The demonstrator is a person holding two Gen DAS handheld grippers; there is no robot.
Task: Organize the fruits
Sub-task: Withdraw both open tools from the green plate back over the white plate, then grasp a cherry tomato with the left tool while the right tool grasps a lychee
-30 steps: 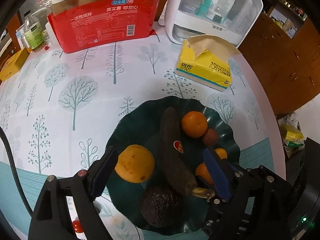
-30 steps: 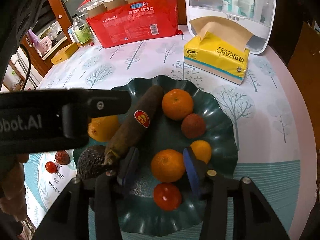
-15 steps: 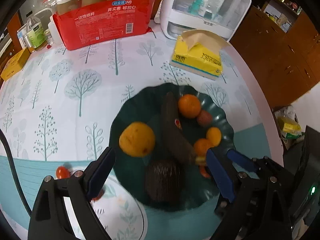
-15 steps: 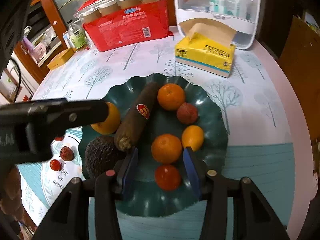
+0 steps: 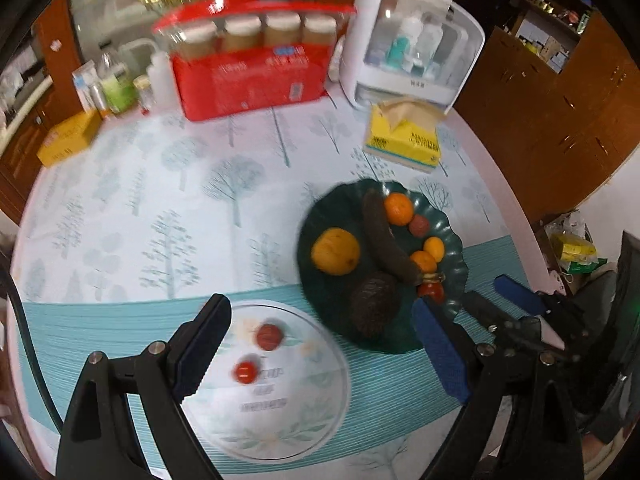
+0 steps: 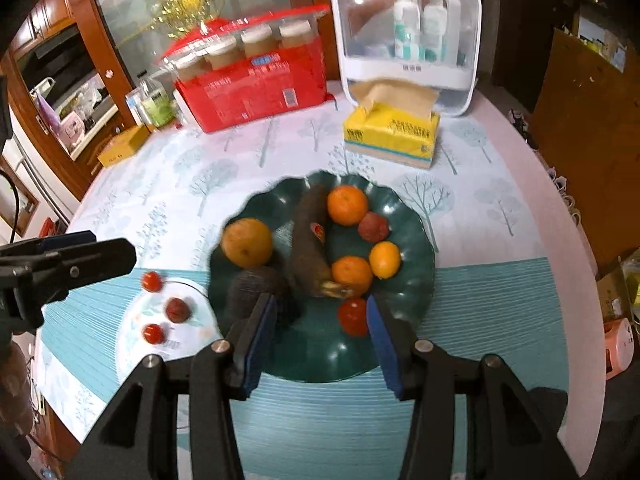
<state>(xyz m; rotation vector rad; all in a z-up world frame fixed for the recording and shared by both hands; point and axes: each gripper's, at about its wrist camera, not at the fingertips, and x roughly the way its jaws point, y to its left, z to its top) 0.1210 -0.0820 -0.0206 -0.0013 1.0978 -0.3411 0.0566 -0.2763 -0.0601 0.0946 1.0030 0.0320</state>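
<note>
A dark green wavy plate [image 6: 416, 240] [image 5: 320, 300] holds a large orange [image 6: 247, 242], a blackened banana [image 6: 308, 252], an avocado [image 6: 250, 286], several small oranges, a lychee [image 6: 373, 227] and a cherry tomato [image 6: 352, 316]. A white floral plate [image 5: 304, 396] [image 6: 132, 344] beside it holds a lychee [image 5: 269, 336] and a cherry tomato [image 5: 245, 372]. Another cherry tomato [image 6: 151, 281] lies by its rim. My left gripper [image 5: 320, 344] is open and empty above the white plate. My right gripper [image 6: 320, 332] is open and empty over the green plate's near edge.
At the back of the round table stand a red pack of paper cups [image 6: 256, 88], a white storage box with bottles [image 6: 408, 40], a yellow tissue box [image 6: 390, 136], a small yellow box [image 6: 124, 146] and several bottles [image 5: 116, 88]. The table edge curves at right.
Both grippers have pulled back and up from the green plate, so the fruit looks smaller. The left one shifted left, and the white plate with its small fruits came into view.
</note>
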